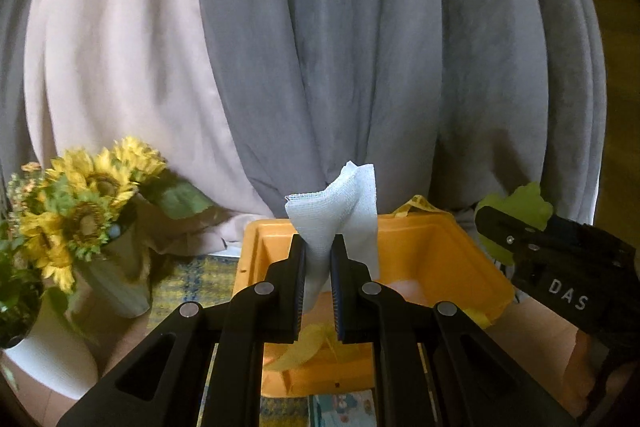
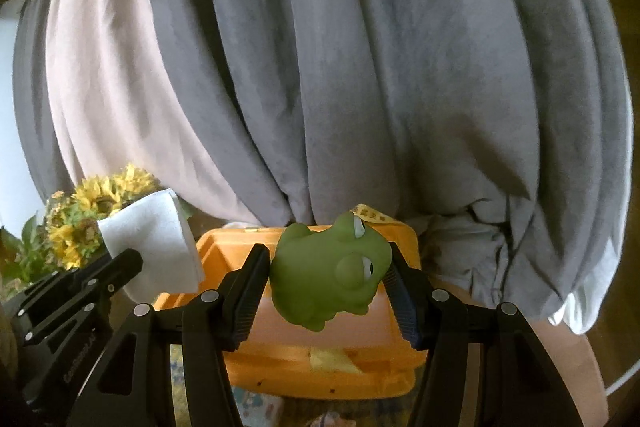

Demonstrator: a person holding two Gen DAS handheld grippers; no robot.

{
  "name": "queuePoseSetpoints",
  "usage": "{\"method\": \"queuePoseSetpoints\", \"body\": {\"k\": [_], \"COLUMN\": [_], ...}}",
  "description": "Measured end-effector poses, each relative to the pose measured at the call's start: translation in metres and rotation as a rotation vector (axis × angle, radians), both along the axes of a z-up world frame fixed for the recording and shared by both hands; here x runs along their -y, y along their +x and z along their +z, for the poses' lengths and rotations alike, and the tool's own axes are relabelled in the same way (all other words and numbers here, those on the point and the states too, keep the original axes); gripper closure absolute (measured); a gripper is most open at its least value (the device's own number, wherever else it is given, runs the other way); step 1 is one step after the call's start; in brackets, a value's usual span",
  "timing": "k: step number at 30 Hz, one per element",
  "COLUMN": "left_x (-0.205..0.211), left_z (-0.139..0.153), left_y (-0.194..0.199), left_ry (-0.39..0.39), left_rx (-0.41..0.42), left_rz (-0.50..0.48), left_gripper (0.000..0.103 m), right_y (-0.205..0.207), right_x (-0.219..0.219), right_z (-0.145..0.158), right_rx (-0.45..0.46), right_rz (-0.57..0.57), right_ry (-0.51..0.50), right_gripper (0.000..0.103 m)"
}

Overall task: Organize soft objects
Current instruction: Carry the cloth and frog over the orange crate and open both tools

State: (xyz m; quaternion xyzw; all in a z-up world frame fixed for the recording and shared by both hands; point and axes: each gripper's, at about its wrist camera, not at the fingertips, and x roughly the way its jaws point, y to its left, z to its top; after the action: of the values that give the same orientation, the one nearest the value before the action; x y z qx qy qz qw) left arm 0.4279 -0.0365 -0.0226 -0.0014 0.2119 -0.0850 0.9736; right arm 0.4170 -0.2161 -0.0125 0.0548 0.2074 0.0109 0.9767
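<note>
My left gripper (image 1: 319,247) is shut on a pale blue gauze cloth (image 1: 340,211) and holds it above the orange bin (image 1: 460,259). The cloth also shows in the right wrist view (image 2: 154,243), with the left gripper (image 2: 120,267) below it. My right gripper (image 2: 328,267) is shut on a green soft frog toy (image 2: 330,273) above the same orange bin (image 2: 216,247). The right gripper (image 1: 504,227) shows at the right of the left wrist view, the frog (image 1: 520,205) partly hidden behind it. Yellow cloth (image 1: 308,347) lies in the bin.
Grey and pale pink curtains (image 1: 340,47) hang behind the bin. A sunflower bouquet (image 1: 80,203) in a vase and a white pot (image 1: 48,355) stand at the left. A yellow patterned mat (image 1: 192,287) lies under the bin.
</note>
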Motion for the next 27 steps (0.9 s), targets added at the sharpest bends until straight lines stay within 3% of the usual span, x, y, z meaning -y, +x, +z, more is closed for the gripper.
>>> {"method": "queuePoseSetpoints", "body": {"k": [10,13,15,17,19,22,27], "left_x": [0.011,0.014,0.015,0.015,0.014,0.013,0.011], "left_z": [-0.032,-0.042,-0.047,-0.050,-0.051,-0.049,-0.037], "left_y": [0.060,0.069,0.073,0.074,0.075,0.072,0.056], "left_ry": [0.027,0.041,0.055,0.067,0.072,0.088,0.116], "left_rx": [-0.142,-0.180,-0.189,-0.193,-0.191,-0.188,-0.154], "left_rz": [-0.060,-0.063,-0.056,-0.045,-0.031,-0.009,0.025], "left_gripper": [0.086,0.067,0.060,0.043,0.036,0.017,0.003], "right_y": [0.059,0.073,0.079,0.083,0.084,0.083,0.069], "right_x": [0.009,0.009,0.008,0.009,0.010,0.011,0.016], "right_z": [-0.029,-0.039,-0.044,-0.047,-0.049,-0.047,-0.040], "right_rx": [-0.127,-0.164,-0.184,-0.198,-0.195,-0.182,-0.162], "right_rz": [0.011,0.017,0.020,0.018,0.005,-0.020,-0.065], "right_ry": [0.008,-0.005,-0.008,-0.011,-0.018,-0.029,-0.029], "right_gripper": [0.045,0.045,0.044,0.035,0.026,0.024,0.018]}}
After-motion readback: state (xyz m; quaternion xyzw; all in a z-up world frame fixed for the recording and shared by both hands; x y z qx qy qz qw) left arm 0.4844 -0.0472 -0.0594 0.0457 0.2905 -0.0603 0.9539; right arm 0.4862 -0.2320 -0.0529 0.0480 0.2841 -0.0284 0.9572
